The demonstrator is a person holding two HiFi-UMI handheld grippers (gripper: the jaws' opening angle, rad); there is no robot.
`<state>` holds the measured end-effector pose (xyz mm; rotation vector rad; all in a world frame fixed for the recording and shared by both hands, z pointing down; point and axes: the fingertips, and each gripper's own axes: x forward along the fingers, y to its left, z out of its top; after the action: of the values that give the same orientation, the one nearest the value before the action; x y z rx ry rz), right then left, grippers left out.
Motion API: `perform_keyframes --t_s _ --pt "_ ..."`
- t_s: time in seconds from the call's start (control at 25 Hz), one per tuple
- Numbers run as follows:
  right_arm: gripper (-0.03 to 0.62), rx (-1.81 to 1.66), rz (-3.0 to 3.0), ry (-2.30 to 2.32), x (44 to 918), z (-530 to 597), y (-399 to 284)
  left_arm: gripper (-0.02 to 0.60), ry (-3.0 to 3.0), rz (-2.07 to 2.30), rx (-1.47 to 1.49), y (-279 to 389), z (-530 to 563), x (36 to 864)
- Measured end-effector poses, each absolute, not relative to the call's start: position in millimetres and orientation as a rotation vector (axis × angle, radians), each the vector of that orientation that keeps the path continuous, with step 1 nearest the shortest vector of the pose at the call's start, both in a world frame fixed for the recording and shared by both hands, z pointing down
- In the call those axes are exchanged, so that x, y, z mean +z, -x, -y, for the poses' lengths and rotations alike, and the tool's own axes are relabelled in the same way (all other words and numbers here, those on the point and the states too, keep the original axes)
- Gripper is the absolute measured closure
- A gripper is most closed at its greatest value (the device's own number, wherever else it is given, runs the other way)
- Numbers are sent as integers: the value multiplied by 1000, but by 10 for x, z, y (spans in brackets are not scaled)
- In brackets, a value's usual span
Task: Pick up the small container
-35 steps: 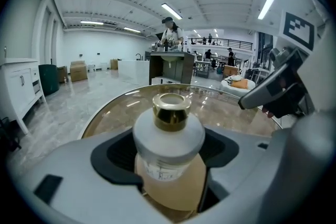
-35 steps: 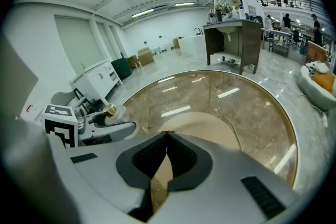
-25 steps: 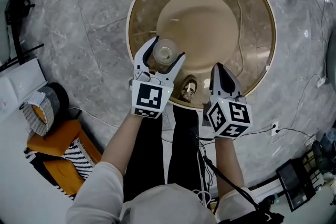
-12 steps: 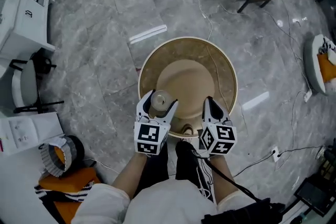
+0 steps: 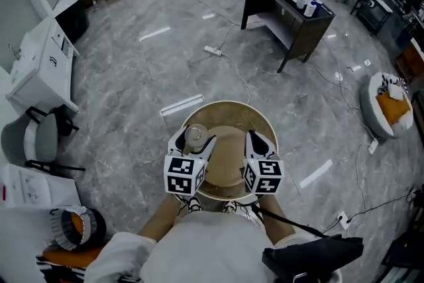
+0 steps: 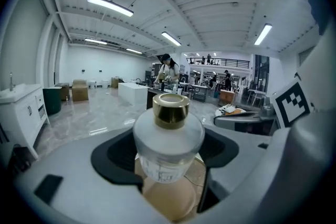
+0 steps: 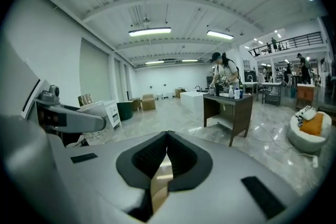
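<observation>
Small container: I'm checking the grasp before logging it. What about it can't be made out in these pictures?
- Base of the small container: left gripper view, hidden behind the body of the left hand-held gripper.
- Label print: left gripper view, too small and blurred to read.
- Contents: left gripper view, frosted glass hides any liquid.
- Gap above the round table: head view looks steeply down, so height cannot be judged.

- Long white ceiling strip lights point(image 6: 110, 6) are flooding the hall evenly.
- The glossy grey marble floor point(image 5: 132, 69) is reflecting pale streaks.
- Both gripper views are bending and darkening at their edges.
</observation>
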<state>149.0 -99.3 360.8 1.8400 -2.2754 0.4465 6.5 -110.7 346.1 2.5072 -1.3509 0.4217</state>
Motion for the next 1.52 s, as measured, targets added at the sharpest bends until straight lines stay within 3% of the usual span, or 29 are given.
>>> perform_keyframes --t_s 0.4,1.52 --pt "571 272 2282 -1916 2900 963 -1713 244 -2586 1377 334 -170 1170 2834" --pt "571 226 2203 -1962 2852 946 -1820 244 -2578 1344 322 -286 1199 2908"
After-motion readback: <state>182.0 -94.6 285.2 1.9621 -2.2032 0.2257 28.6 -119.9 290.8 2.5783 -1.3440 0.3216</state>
